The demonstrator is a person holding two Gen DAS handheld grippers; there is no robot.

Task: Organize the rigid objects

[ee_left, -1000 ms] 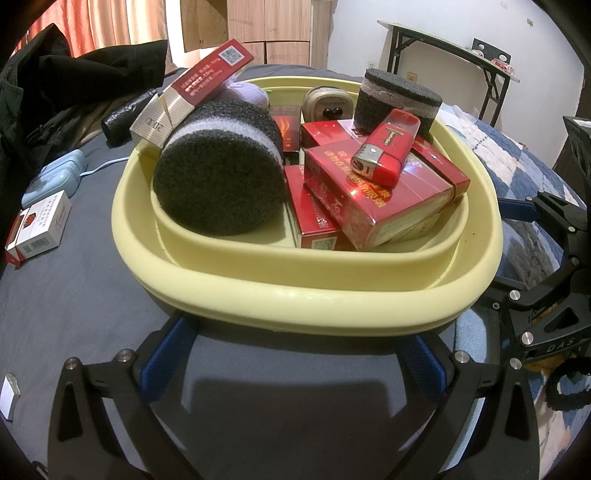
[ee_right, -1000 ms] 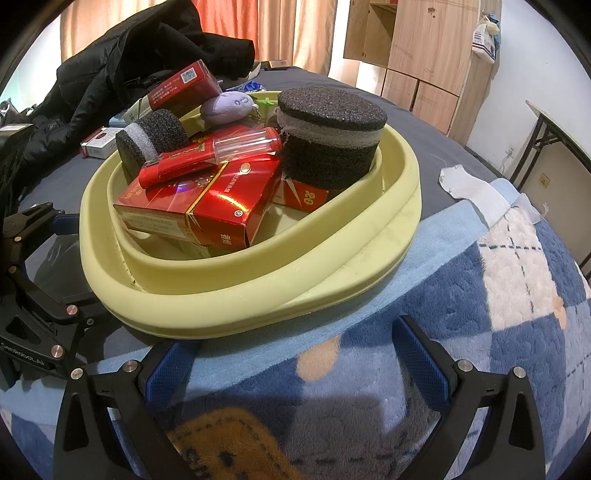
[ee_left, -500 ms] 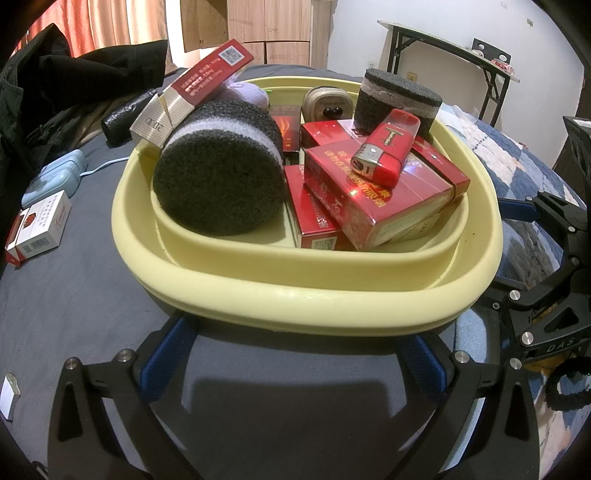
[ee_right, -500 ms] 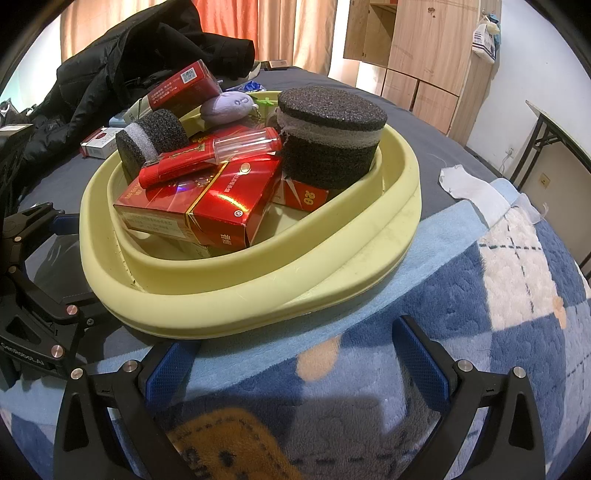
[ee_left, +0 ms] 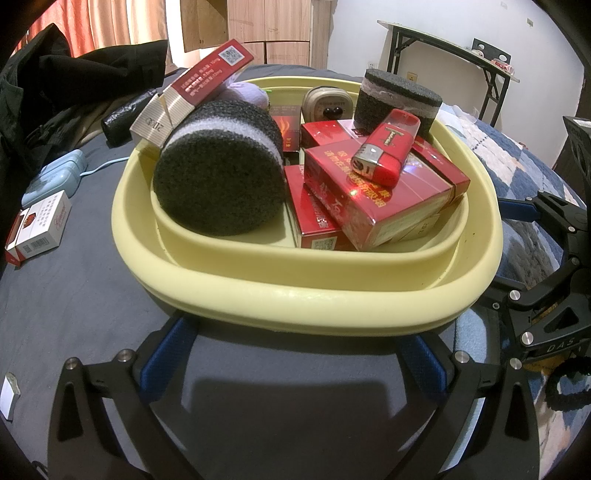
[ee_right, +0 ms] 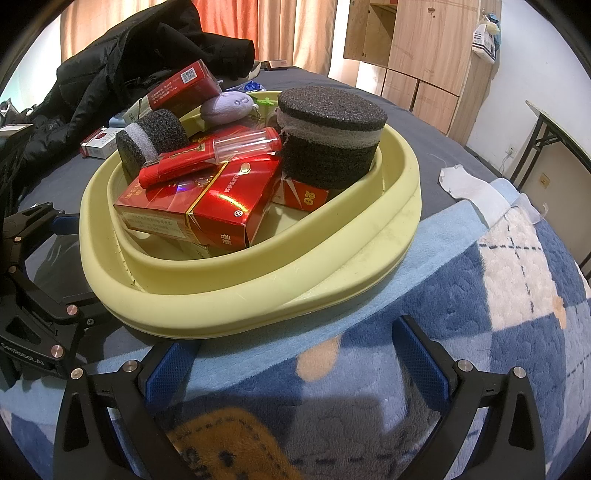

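Brimming yellow basin (ee_left: 314, 302) of red cartons (ee_left: 376, 192), dark foam cylinders (ee_left: 221, 177).

White walls, a wooden wardrobe (ee_right: 424, 48), orange curtains (ee_right: 266, 26) (drawn) and a black-legged desk (ee_left: 443, 44).

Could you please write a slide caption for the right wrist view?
Open right tool faces a yellow basin holding red boxes, a lighter and foam rolls.
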